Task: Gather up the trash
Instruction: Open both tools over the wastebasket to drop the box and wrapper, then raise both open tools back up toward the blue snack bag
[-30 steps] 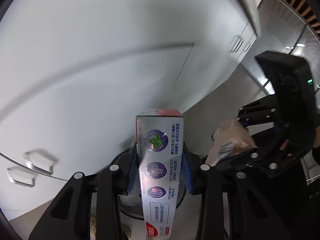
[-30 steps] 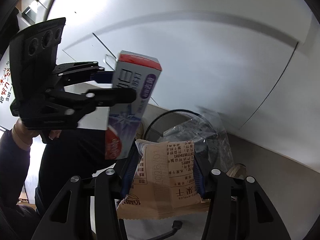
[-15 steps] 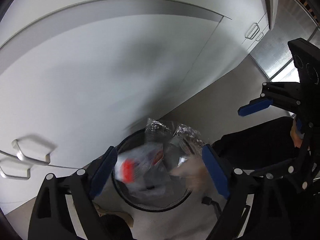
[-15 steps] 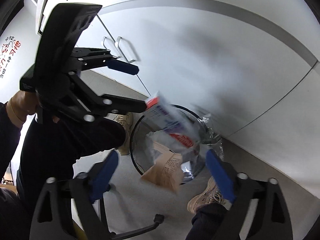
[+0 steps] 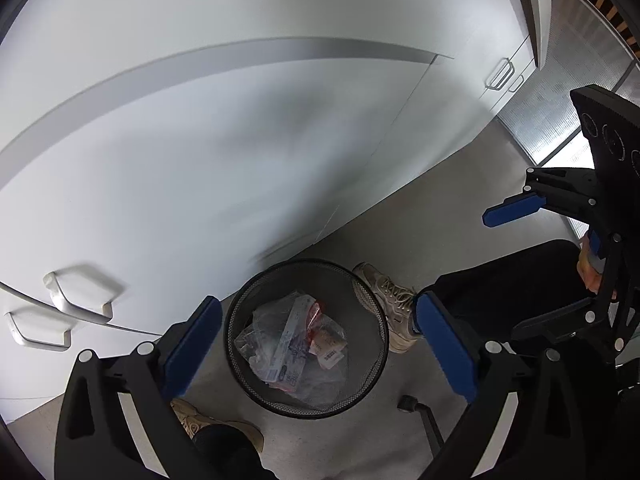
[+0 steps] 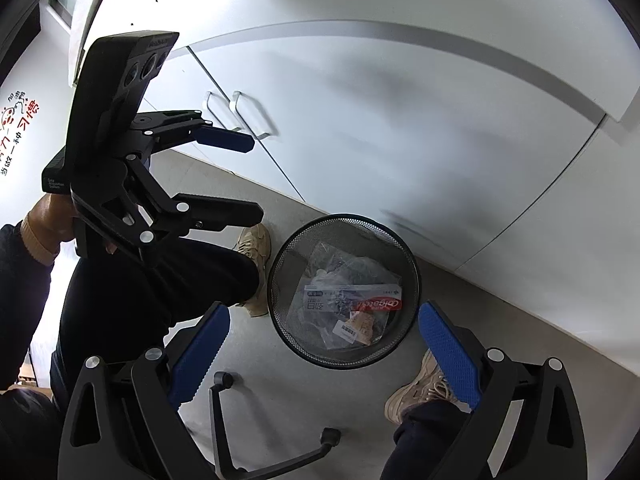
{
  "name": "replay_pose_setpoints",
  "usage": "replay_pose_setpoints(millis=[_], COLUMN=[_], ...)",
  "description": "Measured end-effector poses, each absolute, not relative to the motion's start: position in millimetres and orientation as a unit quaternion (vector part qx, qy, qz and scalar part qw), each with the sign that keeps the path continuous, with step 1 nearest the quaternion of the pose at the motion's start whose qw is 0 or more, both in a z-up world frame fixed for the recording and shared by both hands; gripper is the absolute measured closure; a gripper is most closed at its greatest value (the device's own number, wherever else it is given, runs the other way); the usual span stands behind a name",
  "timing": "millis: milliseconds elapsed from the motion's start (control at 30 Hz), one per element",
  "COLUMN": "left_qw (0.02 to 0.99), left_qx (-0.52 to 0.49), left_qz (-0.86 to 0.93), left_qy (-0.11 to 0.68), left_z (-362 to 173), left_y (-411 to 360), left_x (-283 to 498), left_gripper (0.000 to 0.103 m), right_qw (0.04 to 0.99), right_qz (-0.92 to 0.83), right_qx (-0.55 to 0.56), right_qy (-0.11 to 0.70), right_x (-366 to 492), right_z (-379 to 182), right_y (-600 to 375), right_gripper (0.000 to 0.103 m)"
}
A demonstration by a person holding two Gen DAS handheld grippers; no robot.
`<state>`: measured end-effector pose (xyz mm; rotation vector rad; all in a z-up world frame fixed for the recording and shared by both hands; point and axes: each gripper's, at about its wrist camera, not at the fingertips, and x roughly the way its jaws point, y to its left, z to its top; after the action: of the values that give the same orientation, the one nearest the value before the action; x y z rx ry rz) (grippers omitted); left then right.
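Hovering over the mesh bin [image 5: 306,338]: left gripper [image 5: 318,350] and right gripper [image 6: 324,346] both spread wide, holding nothing. Toothpaste box [image 6: 352,300] and brown snack packet [image 6: 356,328] lie inside the bin, well below the blue pads [image 6: 448,360].

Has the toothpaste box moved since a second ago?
Yes. The toothpaste box left the left tongs, now open, and dropped into the mesh bin.

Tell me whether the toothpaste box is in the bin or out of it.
In. The toothpaste box lies flat inside the mesh bin, on the clear plastic liner beside a tan snack packet; both grippers are open and empty.
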<state>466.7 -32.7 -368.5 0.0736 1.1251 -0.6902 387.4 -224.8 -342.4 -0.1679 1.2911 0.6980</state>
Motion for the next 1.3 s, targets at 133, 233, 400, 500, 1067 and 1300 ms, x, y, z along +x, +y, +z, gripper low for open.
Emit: replay_pose_setpoints(millis=[133, 233, 400, 500, 1067, 1300], left_qw=[0.781, 0.78, 0.791, 0.8, 0.833, 0.844], left_qx=[0.035, 0.052, 0.073, 0.085, 0.178, 0.198], left_qz=[-0.333, -0.339, -0.336, -0.338, -0.367, -0.377], left_qy=[0.527, 0.523, 0.506, 0.488, 0.373, 0.325], left_z=[-363, -356, -338, -321, -152, -92], left_y=[-30, -35, -36, -33, -15, -14], left_x=[464, 457, 445, 438, 408, 414], left_gripper=[0.004, 0.004, 0.004, 0.004, 0.004, 0.004], right_qw=[0.744, 0.747, 0.759, 0.766, 0.836, 0.853], right_qz=[0.313, 0.31, 0.309, 0.307, 0.297, 0.299], right_qx=[-0.083, -0.09, -0.103, -0.103, -0.137, -0.134], right_qy=[0.584, 0.582, 0.564, 0.556, 0.44, 0.406], right_x=[384, 380, 375, 371, 381, 396], right_z=[-336, -330, -308, -294, -167, -132], right_y=[-225, -226, -225, -226, -235, -233], right_gripper=[0.007, 0.007, 0.007, 0.007, 0.007, 0.007])
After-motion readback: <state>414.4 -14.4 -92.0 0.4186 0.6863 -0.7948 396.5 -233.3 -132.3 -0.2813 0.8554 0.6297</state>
